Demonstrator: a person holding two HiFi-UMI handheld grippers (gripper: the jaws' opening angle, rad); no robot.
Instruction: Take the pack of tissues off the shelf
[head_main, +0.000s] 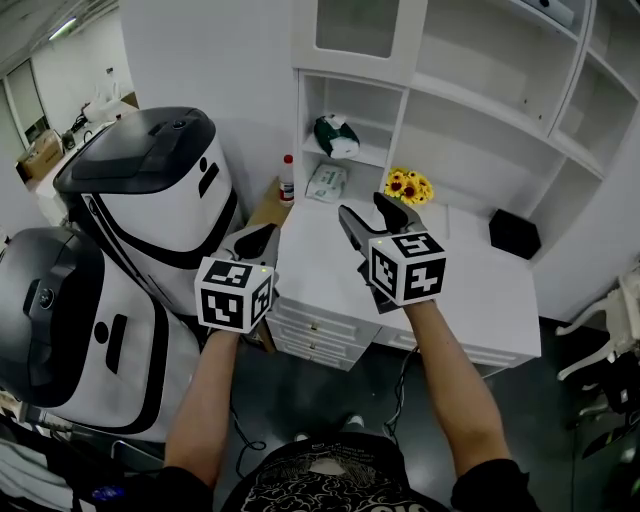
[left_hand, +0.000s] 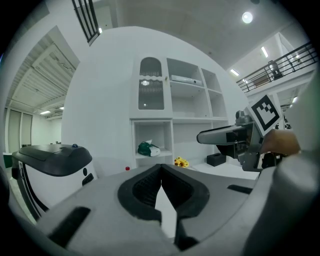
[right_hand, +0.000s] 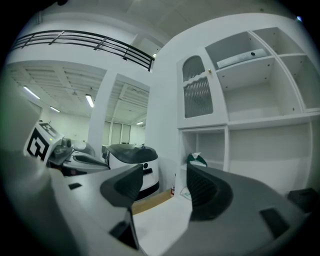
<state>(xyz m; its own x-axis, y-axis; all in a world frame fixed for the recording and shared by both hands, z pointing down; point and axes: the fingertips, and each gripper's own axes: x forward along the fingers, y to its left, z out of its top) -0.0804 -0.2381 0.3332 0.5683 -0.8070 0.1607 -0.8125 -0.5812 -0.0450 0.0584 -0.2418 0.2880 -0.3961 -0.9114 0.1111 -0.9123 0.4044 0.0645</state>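
Right gripper (head_main: 365, 207) jaws well apart, empty; left gripper (head_main: 262, 237) jaws tip to tip, empty. Green tissue pack (head_main: 336, 136) sits on cubby shelf (head_main: 376, 152), well apart from both. Yellow flowers (head_main: 408, 186) on counter (head_main: 325, 262) below.

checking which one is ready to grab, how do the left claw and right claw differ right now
The left claw has its jaws together; the right claw has them apart. The left claw hangs by the left edge of the counter; the right claw is over the counter top. Both are empty and point toward the shelf with the tissue pack.
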